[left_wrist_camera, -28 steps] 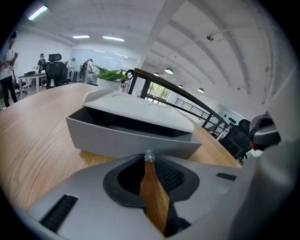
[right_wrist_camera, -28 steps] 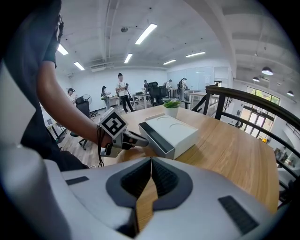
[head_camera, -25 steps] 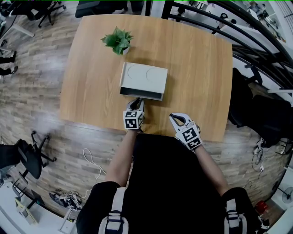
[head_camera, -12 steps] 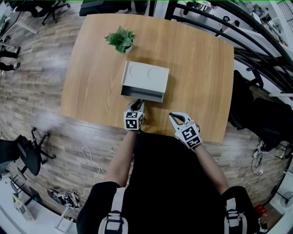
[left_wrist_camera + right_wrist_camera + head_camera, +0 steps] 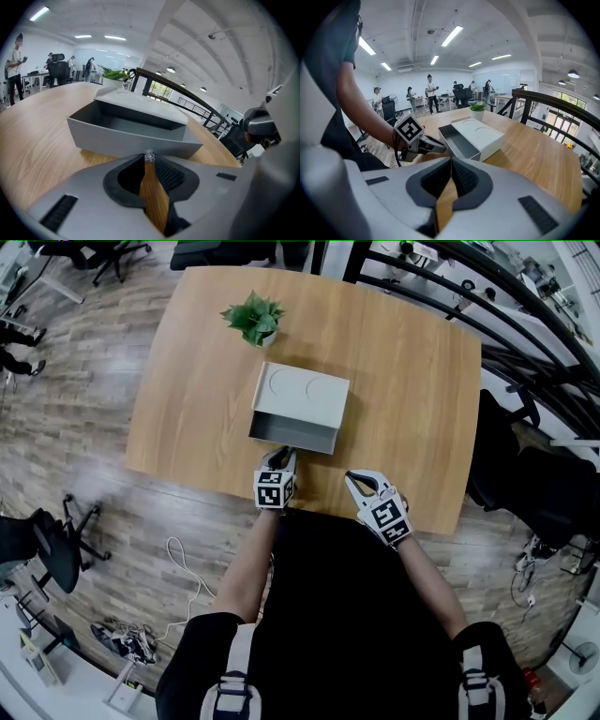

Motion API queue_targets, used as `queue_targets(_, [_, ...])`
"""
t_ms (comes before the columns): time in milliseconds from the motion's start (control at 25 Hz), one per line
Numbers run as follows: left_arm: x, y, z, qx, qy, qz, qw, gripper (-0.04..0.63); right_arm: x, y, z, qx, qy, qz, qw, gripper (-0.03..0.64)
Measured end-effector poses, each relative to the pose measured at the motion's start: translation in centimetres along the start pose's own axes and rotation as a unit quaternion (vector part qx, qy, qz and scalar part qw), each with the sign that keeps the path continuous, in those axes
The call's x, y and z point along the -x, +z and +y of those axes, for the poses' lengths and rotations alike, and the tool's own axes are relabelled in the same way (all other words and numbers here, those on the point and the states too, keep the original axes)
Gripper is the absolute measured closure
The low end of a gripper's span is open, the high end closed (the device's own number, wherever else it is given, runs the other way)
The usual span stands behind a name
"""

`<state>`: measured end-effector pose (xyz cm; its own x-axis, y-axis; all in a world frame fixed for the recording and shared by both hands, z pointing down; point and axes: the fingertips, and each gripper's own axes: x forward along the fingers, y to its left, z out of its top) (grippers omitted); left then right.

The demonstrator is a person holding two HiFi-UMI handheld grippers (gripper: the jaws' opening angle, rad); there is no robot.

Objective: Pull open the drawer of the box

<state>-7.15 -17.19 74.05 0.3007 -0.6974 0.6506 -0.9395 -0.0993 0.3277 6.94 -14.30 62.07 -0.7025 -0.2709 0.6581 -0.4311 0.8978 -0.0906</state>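
The left tongs (image 5: 149,162) pinch the small clear knob (image 5: 149,155) on the front of the grey open-topped drawer (image 5: 123,136). Just beyond them, the drawer already stands drawn out of the flat white box (image 5: 140,100) on the wooden worktop (image 5: 33,140). I judge any further pull should run straight back and level, gripping firmly, stopping before the drawer leaves the box. The right tongs (image 5: 451,162), pressed together and empty, sit beside the left. Beyond the box stands a small green potted plant (image 5: 255,317). No brand or writing reads; only a square-marker cube (image 5: 408,128).
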Motion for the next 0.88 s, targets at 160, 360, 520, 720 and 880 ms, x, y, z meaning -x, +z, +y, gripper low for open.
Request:
queue_targets(160, [0.5,-0.4,-0.2,-0.002,0.003,0.004,1.0000,0.511,0.1,-0.1,0.3,0.000,0.003,-0.001,1.000,0.592])
queue_targets(360, [0.8,-1.2,0.0,0.000,0.007,0.007,1.0000,0.511,-0.3,-0.3,0.5,0.001,0.008,-0.004,1.000,0.592])
queue_targets(520, [1.2,-1.7,-0.2,0.000,0.010,0.011,0.9999,0.511,-0.2,-0.5,0.7,0.000,0.009,-0.006,1.000,0.592])
queue_targets(720, [1.5,-2.1,-0.3,0.005,0.010,0.012,0.9999,0.511,0.1,-0.6,0.8,0.000,0.010,-0.006,1.000,0.592])
queue_targets(880, [1.7,-2.4,-0.3,0.004,0.011,0.012,0.9999,0.511,0.2,-0.8,1.1,0.002,0.009,-0.007,1.000,0.592])
